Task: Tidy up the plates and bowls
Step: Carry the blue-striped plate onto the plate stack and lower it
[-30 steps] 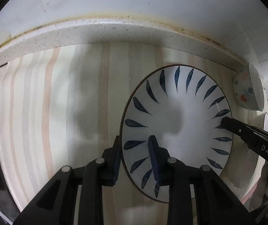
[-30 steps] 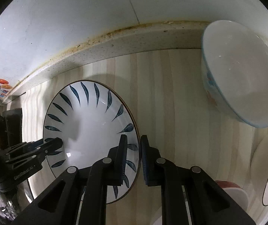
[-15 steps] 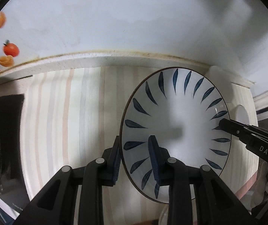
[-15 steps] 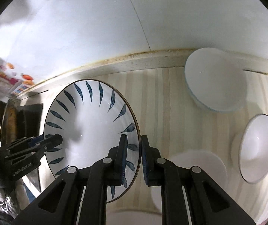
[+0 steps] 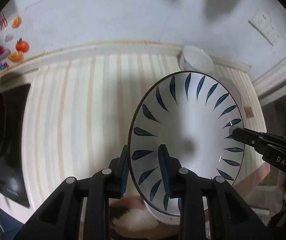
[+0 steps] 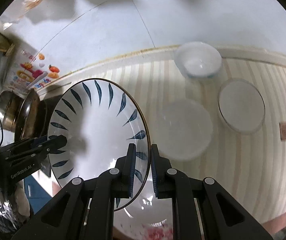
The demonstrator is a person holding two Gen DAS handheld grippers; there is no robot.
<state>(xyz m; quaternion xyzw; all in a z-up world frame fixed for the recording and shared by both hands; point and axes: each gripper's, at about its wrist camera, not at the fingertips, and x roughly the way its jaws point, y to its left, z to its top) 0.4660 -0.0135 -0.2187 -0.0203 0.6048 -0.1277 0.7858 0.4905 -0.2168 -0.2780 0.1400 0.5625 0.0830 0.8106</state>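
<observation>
Nearby, three white bowls (image 6: 185,130) sit toward the worktop's (image 5: 73,110) back-right corner. Both grippers, left (image 5: 145,172) and right (image 6: 142,169), pinch opposite rims of the blue-leaf plate (image 5: 185,132), held above the worktop.

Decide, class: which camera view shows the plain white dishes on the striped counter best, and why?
The right wrist view: a white bowl, a shallow dish and a blurred larger one all show. In the left wrist view the leaf-patterned plate hides all but one bowl.
</observation>
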